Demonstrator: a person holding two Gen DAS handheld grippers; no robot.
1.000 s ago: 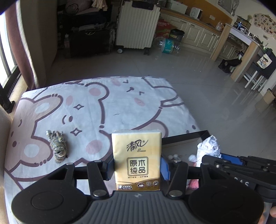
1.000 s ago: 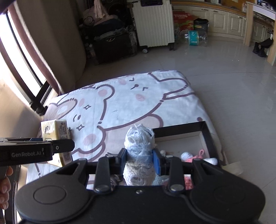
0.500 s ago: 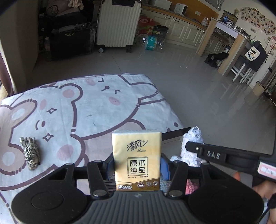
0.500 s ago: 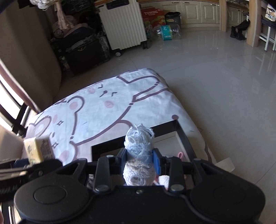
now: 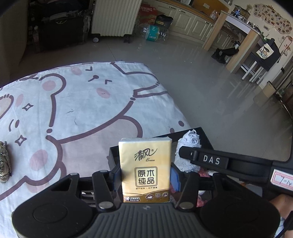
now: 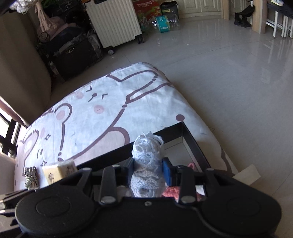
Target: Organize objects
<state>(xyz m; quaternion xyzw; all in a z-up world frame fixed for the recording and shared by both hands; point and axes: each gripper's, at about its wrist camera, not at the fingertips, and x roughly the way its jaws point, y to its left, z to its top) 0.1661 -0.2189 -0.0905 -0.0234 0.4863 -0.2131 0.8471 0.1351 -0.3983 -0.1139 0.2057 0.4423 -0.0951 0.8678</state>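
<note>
Left wrist | left gripper (image 5: 145, 174) clamps tissue pack (image 5: 145, 169) "Breeze" | right gripper (image 6: 149, 171) opening around lace bundle (image 6: 147, 164)

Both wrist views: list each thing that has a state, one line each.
Yellow tissue pack: upright, clamped in left gripper.
White crocheted lace bundle: between right gripper pads, jaws opening.
Black open-top box: open, pink items inside.
Striped tiger figurine: lying on bear-print sheet.

On the yellow tissue pack (image 5: 145, 169), "清风", "Breeze" and "原木纯品" are printed. "DAS" is lettered in white on the right tongs (image 5: 209, 160). "UBORG" can be read on a red carton (image 5: 146, 11) against the far wall.
</note>
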